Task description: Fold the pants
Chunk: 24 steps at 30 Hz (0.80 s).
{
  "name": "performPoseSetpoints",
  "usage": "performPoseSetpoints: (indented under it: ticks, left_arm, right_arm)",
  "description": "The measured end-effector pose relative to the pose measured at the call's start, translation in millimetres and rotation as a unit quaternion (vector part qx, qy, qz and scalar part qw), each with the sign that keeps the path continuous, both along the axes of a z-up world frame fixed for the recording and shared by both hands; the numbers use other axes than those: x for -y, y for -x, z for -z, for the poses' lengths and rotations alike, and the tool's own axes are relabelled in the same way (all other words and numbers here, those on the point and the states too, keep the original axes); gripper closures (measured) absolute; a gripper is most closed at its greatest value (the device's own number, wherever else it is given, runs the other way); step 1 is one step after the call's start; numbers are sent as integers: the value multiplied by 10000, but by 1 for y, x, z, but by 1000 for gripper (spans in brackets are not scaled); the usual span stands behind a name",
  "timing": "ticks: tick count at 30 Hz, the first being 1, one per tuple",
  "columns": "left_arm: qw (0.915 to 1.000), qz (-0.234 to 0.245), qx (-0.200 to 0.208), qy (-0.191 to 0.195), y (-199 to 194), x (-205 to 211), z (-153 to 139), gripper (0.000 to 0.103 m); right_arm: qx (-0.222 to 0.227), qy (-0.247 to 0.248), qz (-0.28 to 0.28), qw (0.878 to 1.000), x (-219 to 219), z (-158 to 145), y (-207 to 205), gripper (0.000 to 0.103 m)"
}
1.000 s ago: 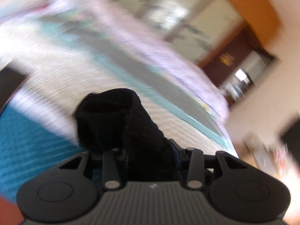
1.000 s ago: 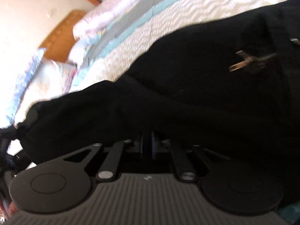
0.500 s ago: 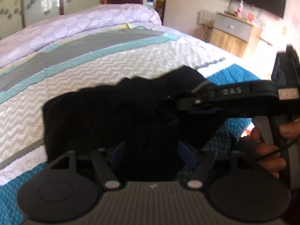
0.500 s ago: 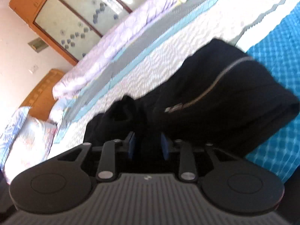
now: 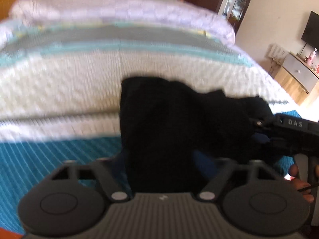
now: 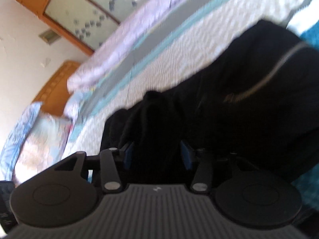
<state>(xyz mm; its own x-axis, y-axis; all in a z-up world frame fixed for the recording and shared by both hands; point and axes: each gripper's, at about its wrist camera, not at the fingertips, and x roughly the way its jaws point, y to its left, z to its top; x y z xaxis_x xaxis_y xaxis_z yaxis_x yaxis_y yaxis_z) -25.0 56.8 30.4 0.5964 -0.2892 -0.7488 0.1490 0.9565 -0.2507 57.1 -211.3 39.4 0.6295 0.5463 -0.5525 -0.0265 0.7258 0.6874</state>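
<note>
The black pants (image 5: 175, 115) lie bunched on the bed, with a grey zipper line showing in the right wrist view (image 6: 279, 67). My left gripper (image 5: 159, 159) has its jaws spread wide, with black cloth lying between them. My right gripper (image 6: 156, 155) also stands spread, blue pads (image 6: 127, 155) apart, with a fold of the pants (image 6: 159, 119) between them. The right gripper shows in the left wrist view (image 5: 287, 131) at the pants' right edge, held by a hand.
The bed has a white zigzag cover (image 5: 59, 83), a teal blanket (image 5: 39, 155) at the near side and a lilac quilt (image 5: 119, 10) at the back. Pillows (image 6: 35, 131) and a wooden headboard (image 6: 53, 83) lie left. A dresser (image 5: 295, 75) stands right.
Both grippers' jaws have widened from shut on the cloth to spread apart. The pants have come down from hanging to lying on the bed. Both views are blurred by motion.
</note>
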Motion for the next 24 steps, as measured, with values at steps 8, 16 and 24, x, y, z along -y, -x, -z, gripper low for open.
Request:
performPoseSetpoints:
  ticks: [8, 16, 24]
  left_arm:
    - [9877, -554, 536, 1363, 9, -71, -28, 90]
    - [9876, -1309, 65, 864, 23, -108, -4, 92]
    - [9836, -932, 551, 1444, 0, -90, -34, 92]
  right_arm:
    - [-693, -2499, -619, 9638, 0, -8, -19, 78]
    - [-574, -241, -606, 9962, -23, -2, -11, 74]
    - [518, 306, 56, 9982, 45, -48, 41, 62]
